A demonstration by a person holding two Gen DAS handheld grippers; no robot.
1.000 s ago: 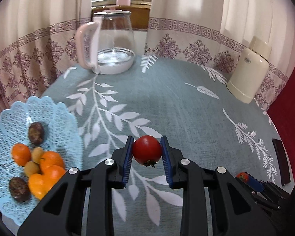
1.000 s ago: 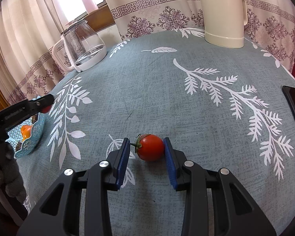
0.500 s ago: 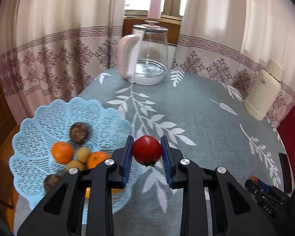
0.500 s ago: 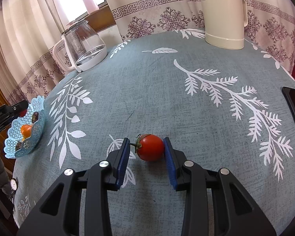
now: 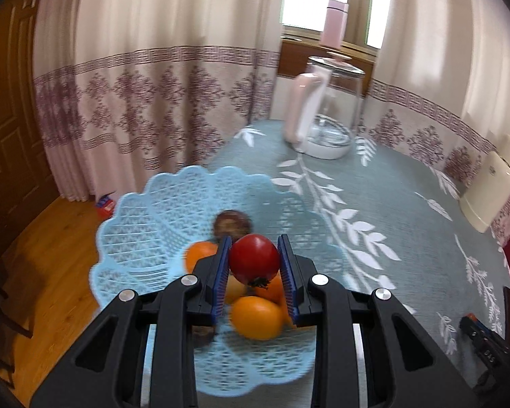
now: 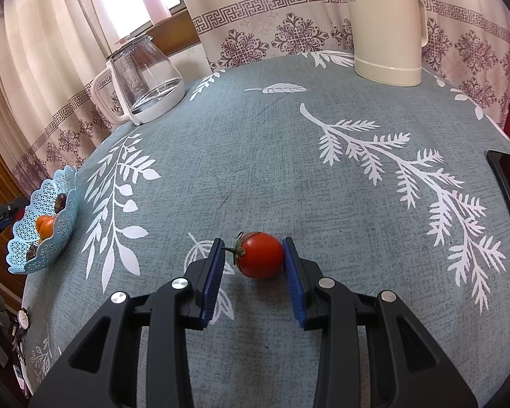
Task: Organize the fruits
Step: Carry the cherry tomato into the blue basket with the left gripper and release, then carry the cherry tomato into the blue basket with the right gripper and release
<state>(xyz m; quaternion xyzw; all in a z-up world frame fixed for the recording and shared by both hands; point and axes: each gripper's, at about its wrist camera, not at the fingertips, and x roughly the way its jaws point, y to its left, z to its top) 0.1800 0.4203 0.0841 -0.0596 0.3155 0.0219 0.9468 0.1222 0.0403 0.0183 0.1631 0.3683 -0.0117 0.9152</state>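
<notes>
Now that the basket (image 5: 125, 238) has been brought beneath the left tongs (image 5: 254, 265), which pinch a tomato (image 5: 254, 259), release is judged near; a second tomato (image 6: 260, 255) is bracketed by the spread right tongs (image 6: 255, 265)

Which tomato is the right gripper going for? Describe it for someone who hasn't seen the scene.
On the grey-blue leaf-print tablecloth, look near the front edge, far from the blue basket. The tomato lies on the cloth between the right gripper's open fingers, green stem pointing left. It is the only fruit on the cloth.
</notes>
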